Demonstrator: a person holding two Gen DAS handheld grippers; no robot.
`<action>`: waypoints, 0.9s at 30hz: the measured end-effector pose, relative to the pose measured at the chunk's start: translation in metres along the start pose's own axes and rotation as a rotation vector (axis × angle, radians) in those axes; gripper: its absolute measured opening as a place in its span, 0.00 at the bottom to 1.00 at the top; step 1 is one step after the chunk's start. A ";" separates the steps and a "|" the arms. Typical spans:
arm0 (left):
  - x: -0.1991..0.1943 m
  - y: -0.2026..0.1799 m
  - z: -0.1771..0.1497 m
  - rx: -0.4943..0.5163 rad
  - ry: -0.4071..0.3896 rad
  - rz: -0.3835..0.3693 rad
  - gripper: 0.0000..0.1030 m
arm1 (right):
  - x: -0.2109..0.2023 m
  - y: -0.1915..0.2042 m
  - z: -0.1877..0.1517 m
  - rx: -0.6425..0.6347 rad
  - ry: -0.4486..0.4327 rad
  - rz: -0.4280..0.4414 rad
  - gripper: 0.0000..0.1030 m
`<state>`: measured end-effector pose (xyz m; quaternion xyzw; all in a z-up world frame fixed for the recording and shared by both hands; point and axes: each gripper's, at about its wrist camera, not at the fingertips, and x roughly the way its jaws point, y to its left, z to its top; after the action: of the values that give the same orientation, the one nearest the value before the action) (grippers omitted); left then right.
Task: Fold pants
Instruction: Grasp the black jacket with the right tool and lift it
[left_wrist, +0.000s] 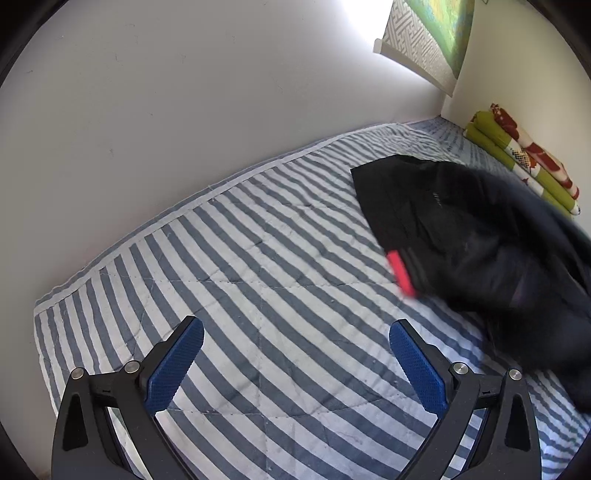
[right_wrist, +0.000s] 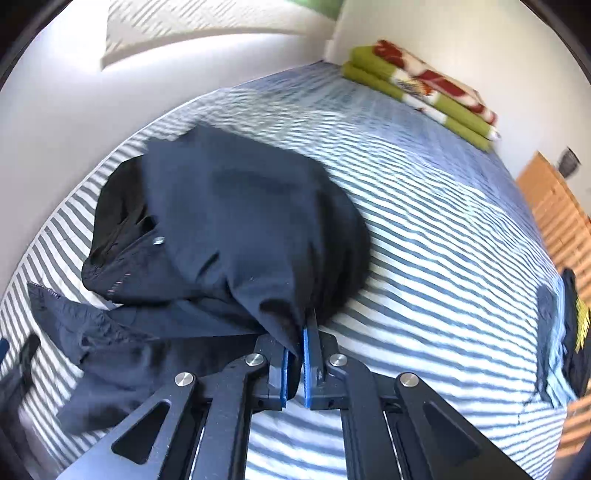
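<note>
The dark pants (left_wrist: 461, 236) lie bunched at the right of a blue-and-white striped quilt (left_wrist: 258, 258). A blurred red piece (left_wrist: 400, 273) shows at their near edge. My left gripper (left_wrist: 297, 325) hangs open over bare quilt, to the left of the pants and apart from them, with nothing between its blue pads. In the right wrist view my right gripper (right_wrist: 301, 332) is shut on a gathered fold of the pants (right_wrist: 229, 221). The cloth is drawn up into a hump from the quilt (right_wrist: 443, 221), and a loose part trails to the lower left.
A folded green and red blanket (right_wrist: 424, 92) lies at the far corner of the bed, against the white wall (left_wrist: 184, 92). A wooden floor (right_wrist: 554, 206) runs past the bed's right edge. A dark item with yellow on it (right_wrist: 576, 332) hangs at that edge.
</note>
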<state>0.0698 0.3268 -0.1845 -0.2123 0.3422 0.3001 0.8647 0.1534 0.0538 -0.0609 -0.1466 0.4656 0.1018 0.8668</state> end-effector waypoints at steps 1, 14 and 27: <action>-0.002 -0.002 -0.001 0.007 -0.004 -0.002 0.99 | -0.007 -0.012 -0.009 0.006 0.005 0.000 0.04; -0.015 -0.017 -0.009 0.027 -0.004 0.019 0.98 | -0.089 -0.162 -0.142 0.123 0.032 -0.201 0.04; -0.049 -0.082 -0.045 0.205 0.023 -0.168 0.98 | -0.093 -0.250 -0.223 0.203 0.158 -0.345 0.23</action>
<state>0.0743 0.2228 -0.1661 -0.1542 0.3619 0.1876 0.9000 0.0075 -0.2623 -0.0601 -0.1437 0.5080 -0.1073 0.8425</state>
